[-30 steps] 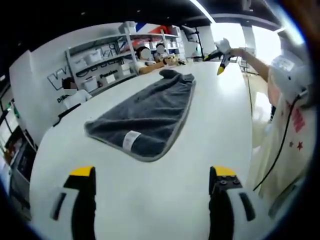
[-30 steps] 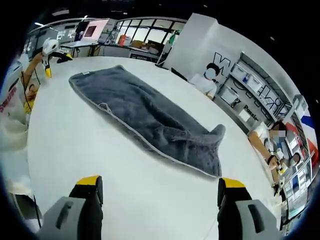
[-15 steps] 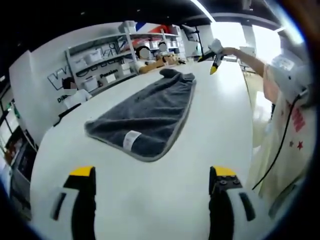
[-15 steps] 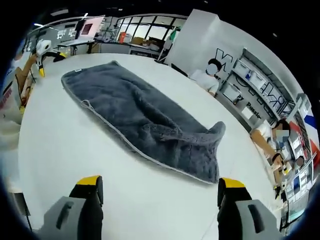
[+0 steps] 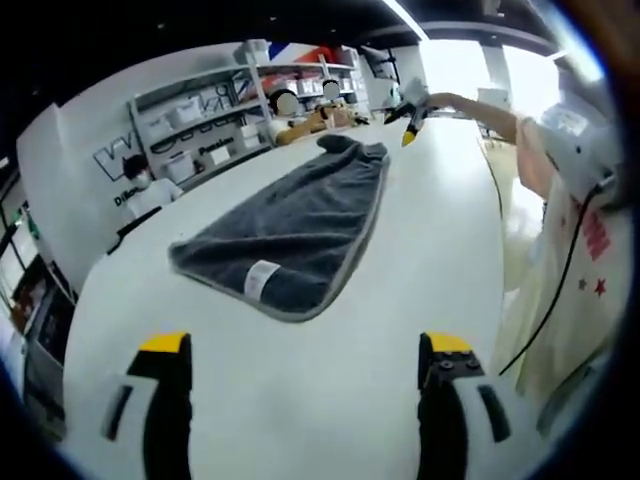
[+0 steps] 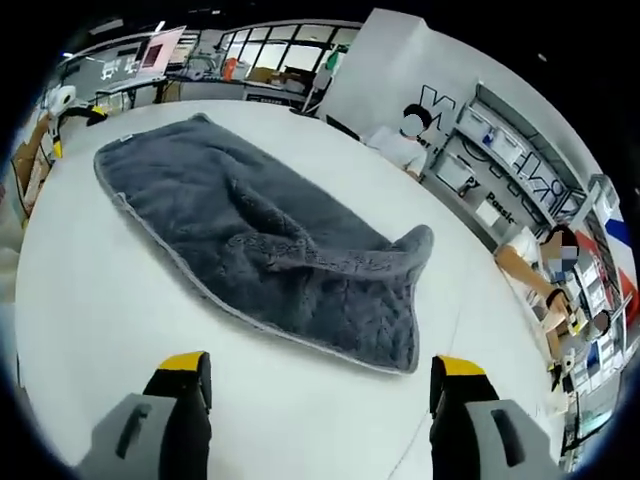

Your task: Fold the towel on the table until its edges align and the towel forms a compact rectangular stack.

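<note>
The grey towel [image 6: 270, 250] lies flat lengthwise on the white table [image 6: 90, 330], rumpled end just ahead of my wide-open right gripper [image 6: 315, 385], my wide-open left gripper [image 5: 300, 365] facing the other end.

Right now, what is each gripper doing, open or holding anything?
Left gripper: open, holding nothing.
Right gripper: open, holding nothing, short of the towel.

- We hold the left gripper [image 5: 305, 375] with its jaws spread wide, nothing between the yellow-tipped fingers [image 5: 165, 345].
- Our right gripper [image 6: 318, 390] is likewise wide open and empty.
- In the left gripper view our right arm [image 5: 495, 110] reaches far out, and the right gripper [image 5: 410, 105] shows small at its end.
- In the right gripper view the left gripper [image 6: 62, 100] shows small at the far left.
</note>
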Motion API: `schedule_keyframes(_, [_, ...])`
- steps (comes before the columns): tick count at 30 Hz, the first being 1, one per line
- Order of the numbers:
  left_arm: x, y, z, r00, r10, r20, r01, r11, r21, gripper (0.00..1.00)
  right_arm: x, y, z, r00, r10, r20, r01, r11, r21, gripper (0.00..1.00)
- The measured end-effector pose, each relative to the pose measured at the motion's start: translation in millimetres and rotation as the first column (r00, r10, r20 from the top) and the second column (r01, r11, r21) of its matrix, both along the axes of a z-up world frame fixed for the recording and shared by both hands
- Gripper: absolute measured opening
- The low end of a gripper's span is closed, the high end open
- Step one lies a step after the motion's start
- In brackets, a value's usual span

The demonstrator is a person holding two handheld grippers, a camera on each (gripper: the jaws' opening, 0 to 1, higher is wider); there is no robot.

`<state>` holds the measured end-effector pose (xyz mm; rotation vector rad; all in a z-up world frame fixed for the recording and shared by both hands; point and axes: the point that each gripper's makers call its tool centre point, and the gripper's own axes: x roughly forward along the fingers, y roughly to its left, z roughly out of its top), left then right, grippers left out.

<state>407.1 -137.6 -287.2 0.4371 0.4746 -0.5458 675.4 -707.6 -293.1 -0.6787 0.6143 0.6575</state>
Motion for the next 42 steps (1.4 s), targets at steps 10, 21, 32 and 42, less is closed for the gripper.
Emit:
schedule_keyframes(10, [-1.0,0.8,1.5,1.0,0.018,0.004,-0.018,1.0,0.002,0.99,21.0,-1.5,-17.1,0.999,-0.006,-0.048,0.005,1.0,-0.015,0.88])
schedule_keyframes(21, [-3.3,4.2,5.7,0.999,0.044,0.013,-0.044,0.999,0.005,0.99,38.3,-2.4,-27.5,0.998,-0.022,-0.051,0.022,1.0,0.004,0.75])
schedule_keyframes(32, [-5.6,3.2,2.3,0.999,0.042,0.004,-0.042,0.999,0.007,0.99,41.3,-1.8,-37.1,0.997,0.001,-0.076,0.0,1.0,0.019,0.5])
schedule_keyframes(42, [-6.0,5.3,0.3,0.999,0.05,-0.003,-0.05,0.999,0.009,0.99,40.9,2.4,-43.3,0.996,0.052,-0.076,-0.052,0.999,0.005,0.23])
